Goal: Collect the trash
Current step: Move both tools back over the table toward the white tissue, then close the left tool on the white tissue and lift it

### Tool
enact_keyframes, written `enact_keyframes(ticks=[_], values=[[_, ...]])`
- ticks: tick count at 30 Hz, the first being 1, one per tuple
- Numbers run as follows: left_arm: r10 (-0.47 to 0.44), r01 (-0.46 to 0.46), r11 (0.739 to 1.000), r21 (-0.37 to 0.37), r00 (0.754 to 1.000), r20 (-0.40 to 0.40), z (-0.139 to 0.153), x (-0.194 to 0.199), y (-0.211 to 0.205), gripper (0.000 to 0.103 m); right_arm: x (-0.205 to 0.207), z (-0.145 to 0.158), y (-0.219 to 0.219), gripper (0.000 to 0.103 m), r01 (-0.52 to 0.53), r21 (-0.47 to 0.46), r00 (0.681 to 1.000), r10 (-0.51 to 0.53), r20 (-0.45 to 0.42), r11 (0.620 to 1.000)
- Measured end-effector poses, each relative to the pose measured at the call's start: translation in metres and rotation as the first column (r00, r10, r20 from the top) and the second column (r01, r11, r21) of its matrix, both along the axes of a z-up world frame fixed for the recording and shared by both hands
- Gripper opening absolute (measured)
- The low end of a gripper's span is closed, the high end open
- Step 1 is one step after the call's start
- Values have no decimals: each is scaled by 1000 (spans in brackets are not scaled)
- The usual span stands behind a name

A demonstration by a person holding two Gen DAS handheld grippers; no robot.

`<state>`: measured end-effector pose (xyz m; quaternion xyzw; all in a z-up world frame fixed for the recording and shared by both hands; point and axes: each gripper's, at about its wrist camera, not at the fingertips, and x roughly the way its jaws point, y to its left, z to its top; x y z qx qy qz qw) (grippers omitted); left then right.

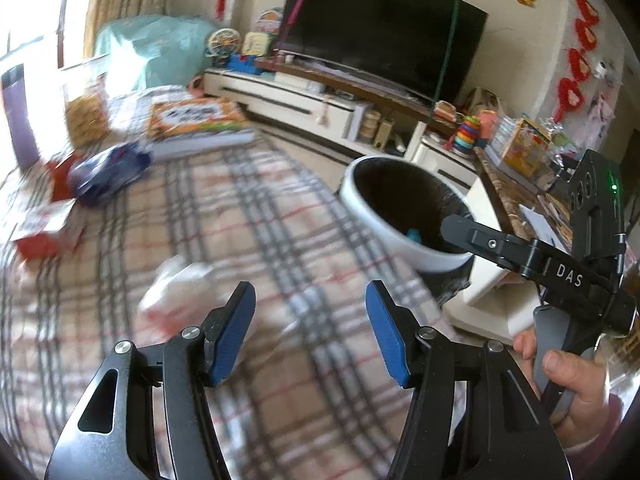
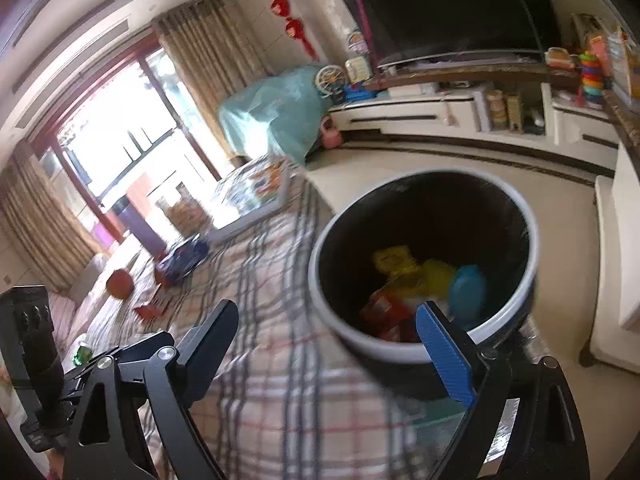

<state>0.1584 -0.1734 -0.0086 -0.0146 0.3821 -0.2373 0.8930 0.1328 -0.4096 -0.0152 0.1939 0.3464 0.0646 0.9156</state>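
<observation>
My left gripper [image 1: 310,322] is open and empty above the plaid blanket [image 1: 240,208]. A crumpled white wrapper with red print [image 1: 180,292] lies blurred just ahead and left of its left pad [image 1: 234,336]. A white-rimmed bin with a black liner [image 1: 400,240] stands at the blanket's right edge. My right gripper [image 2: 332,332] is open and empty, right beside the bin [image 2: 348,332], which holds yellow, red and blue trash [image 2: 424,280]. The right gripper also shows in the left wrist view [image 1: 456,222], its finger over the bin rim. A dark blue wrapper [image 1: 106,172] and red wrappers [image 1: 44,232] lie farther left.
A picture book [image 1: 196,120] lies at the blanket's far end. A TV stand [image 1: 304,100] with a TV [image 1: 380,36] and toys runs along the wall. A white low table [image 1: 492,280] stands right of the bin. An orange ball [image 2: 119,283] sits by the sofa.
</observation>
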Motion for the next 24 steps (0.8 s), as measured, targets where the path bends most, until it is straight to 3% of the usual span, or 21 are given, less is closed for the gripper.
enact_keyframes(ticks=[13, 24], values=[[186, -187, 982, -8, 982, -44, -22, -14, 98, 58, 0, -26, 80, 92, -143, 35, 988, 145, -47, 989], [289, -288, 957, 19, 957, -24, -24, -11, 150, 58, 7, -35, 128, 92, -233, 50, 970, 236, -59, 971]])
